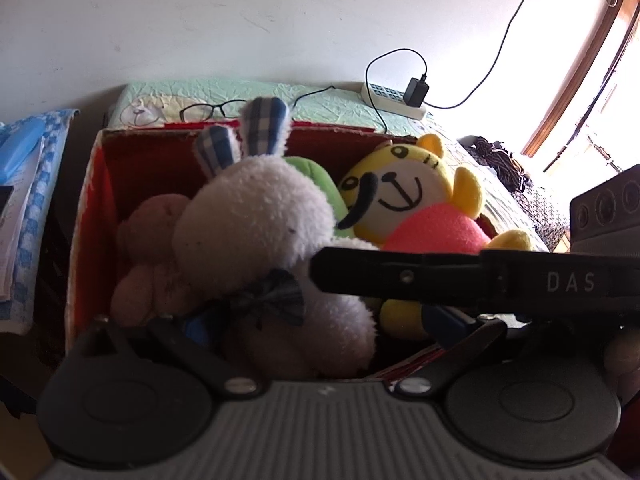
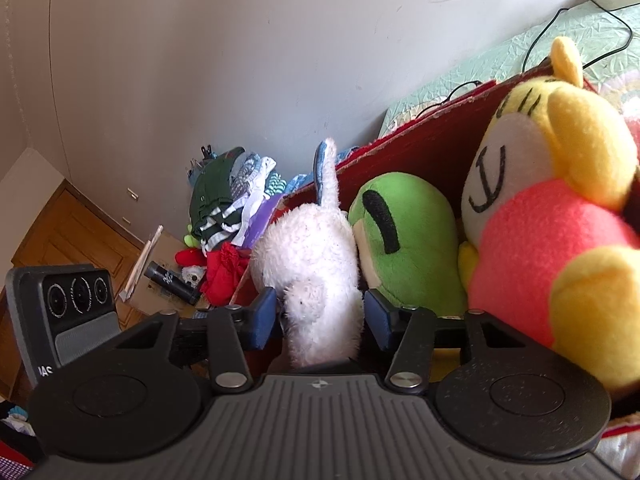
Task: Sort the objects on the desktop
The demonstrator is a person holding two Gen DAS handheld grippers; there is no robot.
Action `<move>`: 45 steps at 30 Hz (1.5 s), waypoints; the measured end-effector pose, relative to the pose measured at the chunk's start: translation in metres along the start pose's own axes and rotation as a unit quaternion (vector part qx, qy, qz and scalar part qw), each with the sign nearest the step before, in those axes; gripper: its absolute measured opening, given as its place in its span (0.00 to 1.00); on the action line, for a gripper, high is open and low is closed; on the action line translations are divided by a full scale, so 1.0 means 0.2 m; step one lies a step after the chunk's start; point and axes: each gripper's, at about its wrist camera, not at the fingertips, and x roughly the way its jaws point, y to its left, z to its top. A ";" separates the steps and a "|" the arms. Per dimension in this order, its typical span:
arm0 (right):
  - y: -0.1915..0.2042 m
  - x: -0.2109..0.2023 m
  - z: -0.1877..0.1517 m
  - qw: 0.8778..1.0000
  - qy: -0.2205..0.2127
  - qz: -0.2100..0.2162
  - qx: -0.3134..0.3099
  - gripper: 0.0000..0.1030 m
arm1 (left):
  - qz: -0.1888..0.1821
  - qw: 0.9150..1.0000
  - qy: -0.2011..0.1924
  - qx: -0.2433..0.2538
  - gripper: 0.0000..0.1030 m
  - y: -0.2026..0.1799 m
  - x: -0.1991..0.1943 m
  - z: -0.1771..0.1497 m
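Plush toys fill the red cardboard box [image 1: 92, 200]: a white rabbit [image 1: 256, 216] in front, a yellow tiger [image 1: 416, 196] to its right, a green toy [image 2: 404, 236] between them. Right tongs [image 2: 320, 316] clamp the rabbit's body. Left tongs [image 1: 320, 320] are mostly hidden; their state is unclear.

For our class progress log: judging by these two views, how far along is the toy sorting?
Done: the yellow tiger, green plush and pink plush lie in the red box. In hand: the right gripper brackets the white rabbit over the box. Left: releasing it; glasses remain outside.
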 end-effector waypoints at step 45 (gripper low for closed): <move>0.01 -0.39 -0.22 0.995 -0.094 -0.043 0.006 0.31 | 0.107 0.992 -0.032 0.063 0.98 -0.29 -0.15 -0.09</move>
